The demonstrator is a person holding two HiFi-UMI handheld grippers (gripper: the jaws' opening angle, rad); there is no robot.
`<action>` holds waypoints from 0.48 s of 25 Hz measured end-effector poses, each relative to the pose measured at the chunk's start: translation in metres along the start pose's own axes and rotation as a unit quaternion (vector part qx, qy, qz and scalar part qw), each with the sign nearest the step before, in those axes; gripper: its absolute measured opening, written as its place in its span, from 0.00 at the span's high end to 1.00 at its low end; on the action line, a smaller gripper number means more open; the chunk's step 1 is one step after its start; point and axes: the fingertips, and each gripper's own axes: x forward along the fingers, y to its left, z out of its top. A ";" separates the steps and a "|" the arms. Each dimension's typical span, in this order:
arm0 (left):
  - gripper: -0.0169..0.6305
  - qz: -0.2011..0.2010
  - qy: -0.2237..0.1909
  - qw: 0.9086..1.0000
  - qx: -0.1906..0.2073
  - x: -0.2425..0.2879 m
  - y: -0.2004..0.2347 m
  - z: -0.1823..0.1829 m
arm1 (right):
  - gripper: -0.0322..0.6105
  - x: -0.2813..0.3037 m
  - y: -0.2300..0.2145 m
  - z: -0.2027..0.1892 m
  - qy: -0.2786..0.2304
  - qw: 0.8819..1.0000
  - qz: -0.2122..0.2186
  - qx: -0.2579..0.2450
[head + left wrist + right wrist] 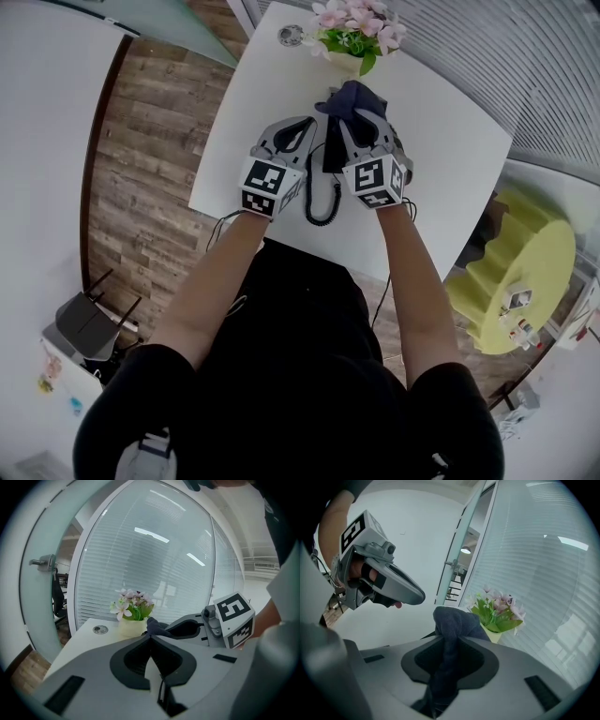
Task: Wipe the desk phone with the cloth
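Note:
In the head view both grippers hover over the white table. The black desk phone lies between and under them, mostly hidden; its coiled cord hangs toward the near edge. My right gripper is shut on a dark blue cloth, which bunches up past its tips. In the right gripper view the cloth runs down between the jaws of the right gripper. My left gripper is shut, its tips meeting at the left gripper with nothing seen between them.
A pot of pink flowers stands at the table's far edge, just beyond the cloth, with a round metal disc to its left. A glass wall with blinds lies behind. A yellow round seat stands right of the table.

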 end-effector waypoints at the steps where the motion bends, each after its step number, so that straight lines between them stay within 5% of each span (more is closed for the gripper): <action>1: 0.96 -0.001 0.001 1.000 0.000 -0.001 -0.001 -0.002 | 0.80 -0.001 0.002 -0.002 0.001 1.000 0.001 -0.001; 12: 0.96 -0.010 0.026 1.000 0.001 -0.008 -0.010 -0.028 | 0.80 -0.016 0.034 -0.021 0.014 1.000 0.015 -0.002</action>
